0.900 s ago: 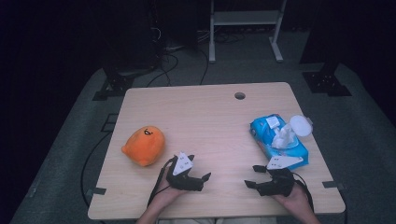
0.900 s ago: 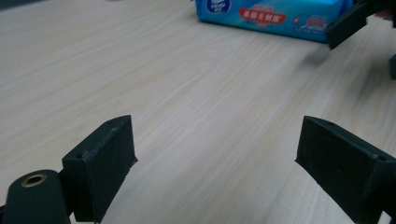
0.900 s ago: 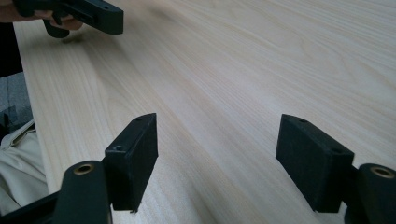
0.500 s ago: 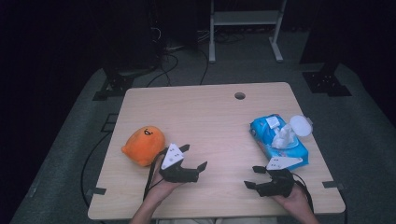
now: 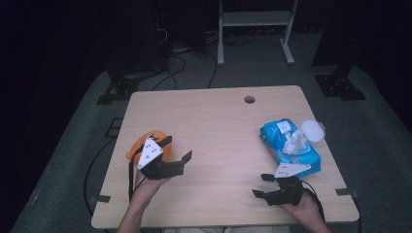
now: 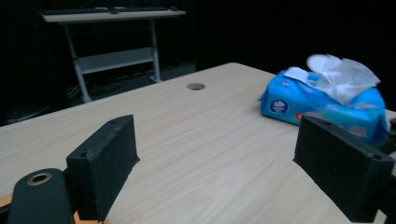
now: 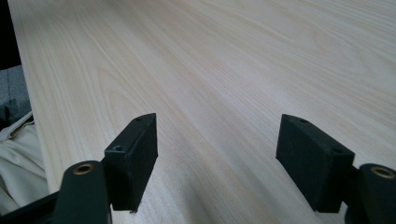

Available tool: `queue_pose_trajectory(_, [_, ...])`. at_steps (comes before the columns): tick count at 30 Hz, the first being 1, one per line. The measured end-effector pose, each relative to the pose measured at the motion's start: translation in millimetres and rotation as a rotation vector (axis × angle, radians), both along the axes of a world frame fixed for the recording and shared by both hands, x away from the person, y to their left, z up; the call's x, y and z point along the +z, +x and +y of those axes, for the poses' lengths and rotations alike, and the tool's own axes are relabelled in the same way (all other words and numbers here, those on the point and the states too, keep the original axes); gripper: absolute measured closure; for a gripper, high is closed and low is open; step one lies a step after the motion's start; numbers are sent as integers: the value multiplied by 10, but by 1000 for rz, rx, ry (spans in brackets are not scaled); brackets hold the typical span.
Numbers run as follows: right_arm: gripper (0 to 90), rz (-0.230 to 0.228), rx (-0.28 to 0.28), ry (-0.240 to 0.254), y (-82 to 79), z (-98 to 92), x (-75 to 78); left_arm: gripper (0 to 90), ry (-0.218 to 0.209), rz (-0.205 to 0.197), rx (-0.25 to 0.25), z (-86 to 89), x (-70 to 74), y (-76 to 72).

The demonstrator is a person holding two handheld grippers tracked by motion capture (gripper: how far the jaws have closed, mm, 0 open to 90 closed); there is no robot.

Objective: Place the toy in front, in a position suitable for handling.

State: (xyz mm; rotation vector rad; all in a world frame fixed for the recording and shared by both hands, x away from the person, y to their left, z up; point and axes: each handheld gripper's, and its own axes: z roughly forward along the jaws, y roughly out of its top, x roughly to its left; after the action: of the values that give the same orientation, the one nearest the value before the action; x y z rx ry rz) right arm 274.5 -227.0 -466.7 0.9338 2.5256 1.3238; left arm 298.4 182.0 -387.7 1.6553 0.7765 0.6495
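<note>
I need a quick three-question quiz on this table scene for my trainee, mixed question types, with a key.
1. True or false: the left tool has something clamped between its jaws.
2. Multiple choice: what does the wipes pack lie closest to? A) the orange toy B) the right tool C) the hole in the table
3. Fill in: a white ______ sticks up out of the pack's open top.

Key: 1 false, its jaws stand open beside the toy with nothing between them. 2 B. 3 wipe.
</note>
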Motion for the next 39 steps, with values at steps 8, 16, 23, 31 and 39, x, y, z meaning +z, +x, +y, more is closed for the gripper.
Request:
queue_pose_trajectory(8, [280, -1, 3, 1, -6, -1, 9, 128, -5, -18, 92, 279, 9, 23])
queue_pose_trajectory(16, [281, 1, 10, -3, -3, 14, -2, 127, -15, 12, 175, 587, -62, 83])
queue_pose_trajectory(23, [280, 3, 9, -2, -6, 14, -1, 127, -7, 54, 241, 765, -210, 141])
queue_pose_trajectory(31, [280, -1, 19, -12, -11, 36, -4, 128, 12, 91, 284, 852, -352, 199])
queue_pose_trajectory(39, [281, 1, 23, -12, -10, 37, 3, 128, 100, 133, 307, 836, -602, 266])
